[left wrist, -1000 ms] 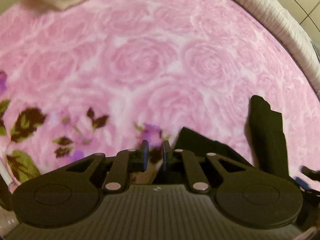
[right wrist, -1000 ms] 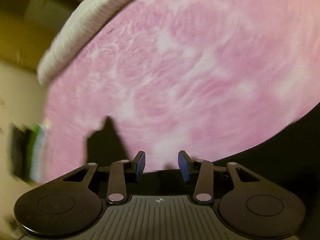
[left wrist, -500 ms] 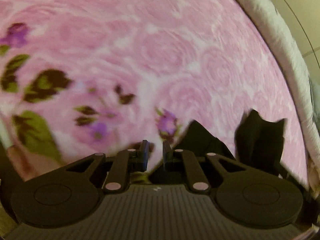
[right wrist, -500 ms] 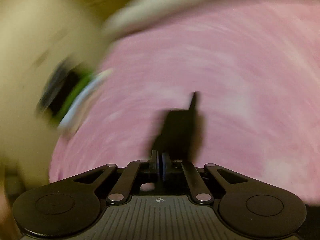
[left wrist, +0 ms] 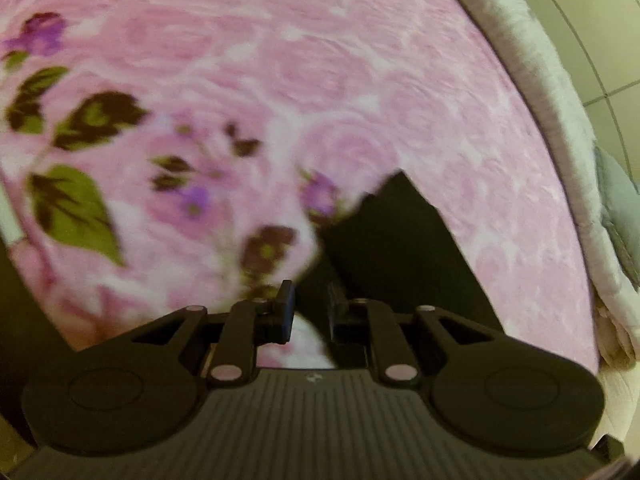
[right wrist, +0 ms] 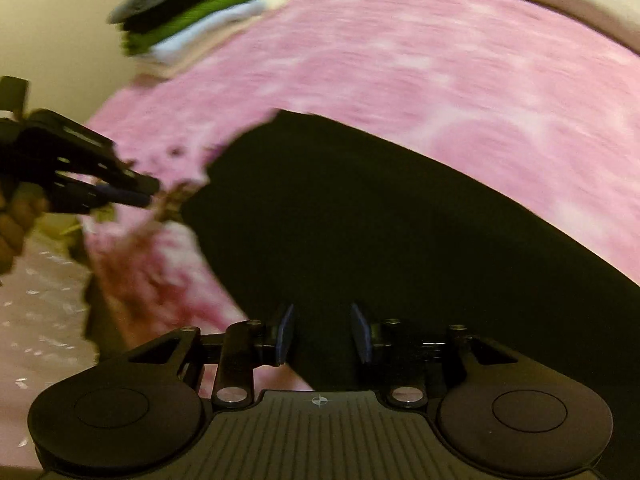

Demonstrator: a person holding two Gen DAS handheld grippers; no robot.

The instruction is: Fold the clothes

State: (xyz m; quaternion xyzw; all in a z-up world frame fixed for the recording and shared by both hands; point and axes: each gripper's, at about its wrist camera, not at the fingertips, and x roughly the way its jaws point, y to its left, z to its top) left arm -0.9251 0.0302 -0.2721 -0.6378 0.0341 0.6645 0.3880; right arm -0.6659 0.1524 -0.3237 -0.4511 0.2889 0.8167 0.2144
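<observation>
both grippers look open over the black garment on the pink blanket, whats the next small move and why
Probably lower the right gripper and close it on the black garment. Its jaws stand open directly over the dark cloth, holding nothing. The left gripper is also open, at the garment's edge by the pink blanket, so no fold can begin until an edge is pinched.
</observation>
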